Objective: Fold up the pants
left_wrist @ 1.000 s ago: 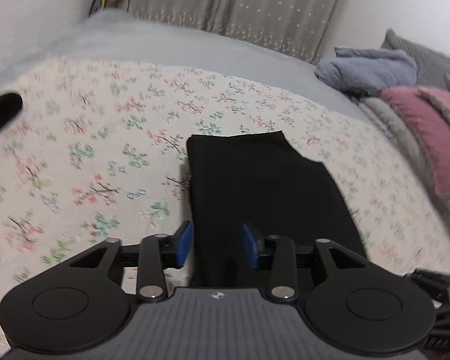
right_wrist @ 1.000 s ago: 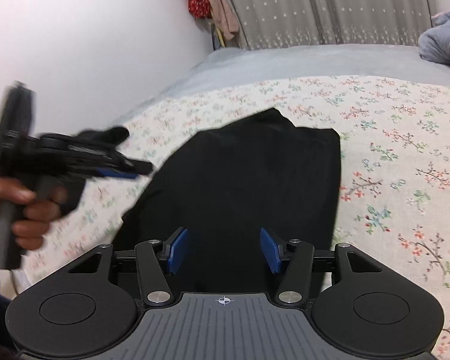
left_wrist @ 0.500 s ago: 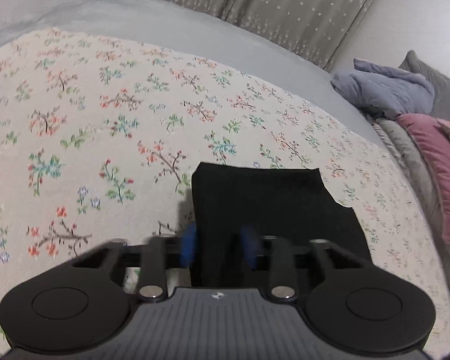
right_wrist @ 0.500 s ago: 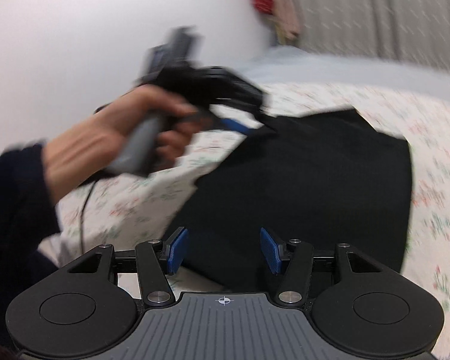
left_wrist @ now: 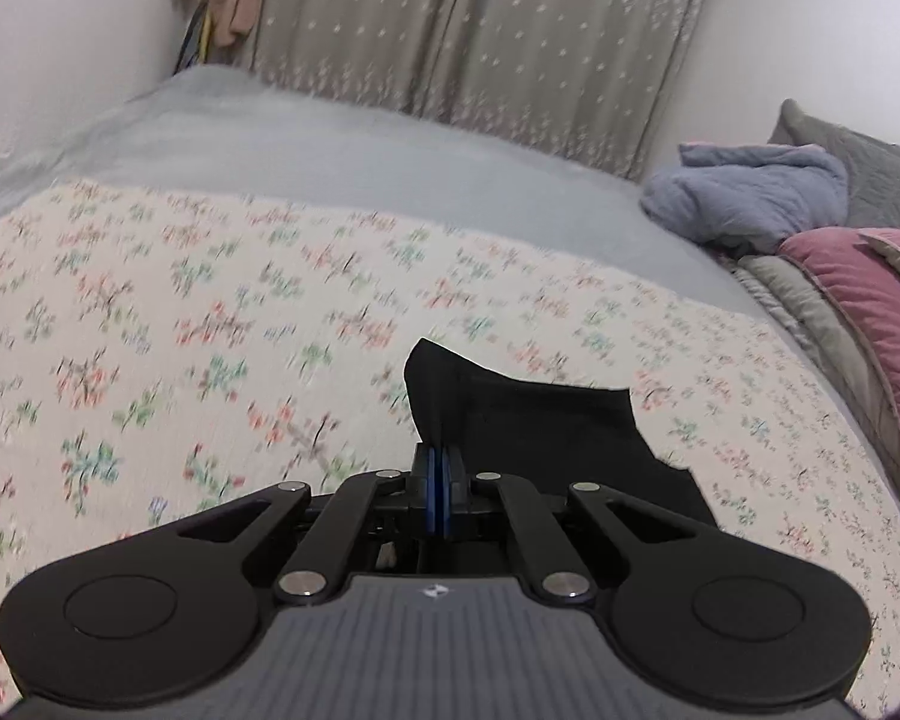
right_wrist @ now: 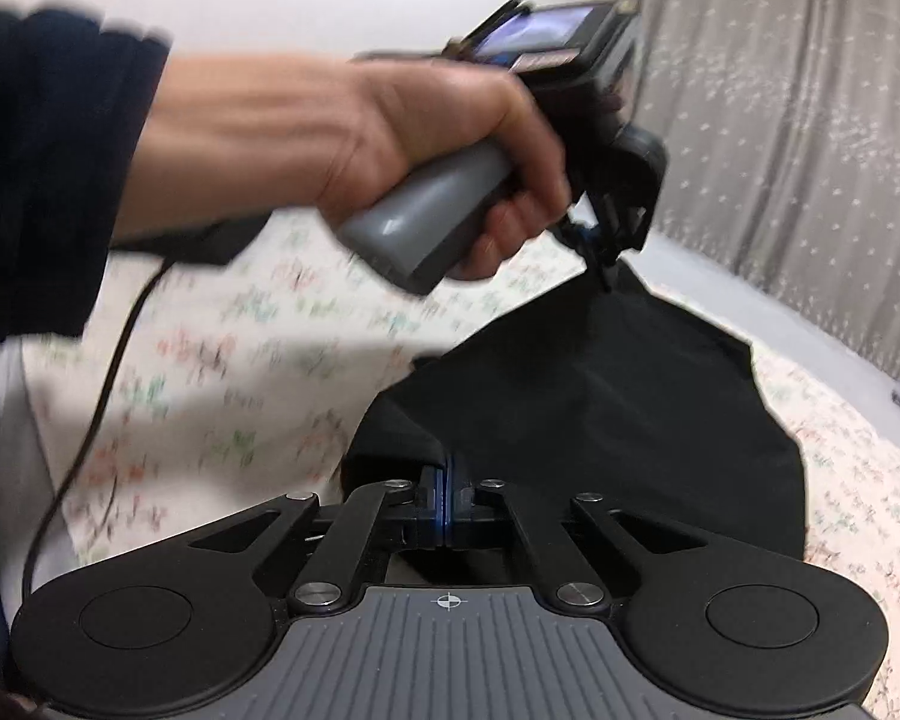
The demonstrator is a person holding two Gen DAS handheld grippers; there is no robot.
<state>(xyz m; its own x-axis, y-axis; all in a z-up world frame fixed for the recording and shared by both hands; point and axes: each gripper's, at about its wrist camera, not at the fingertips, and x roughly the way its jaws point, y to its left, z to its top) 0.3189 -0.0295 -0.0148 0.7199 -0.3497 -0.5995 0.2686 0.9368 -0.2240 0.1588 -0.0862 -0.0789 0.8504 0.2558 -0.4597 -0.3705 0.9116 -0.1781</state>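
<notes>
Black folded cotton pants [left_wrist: 546, 426] rise off the floral quilted bedspread [left_wrist: 210, 324], pinched between the newly closed left gripper [left_wrist: 437, 480] and right gripper [right_wrist: 446, 501], starting another fold.

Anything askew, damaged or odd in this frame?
Nothing stands out. Both grippers are shut on the black pants: left gripper and right gripper pinch its edge, lifting it off the floral bedspread. Motion blur only.
</notes>
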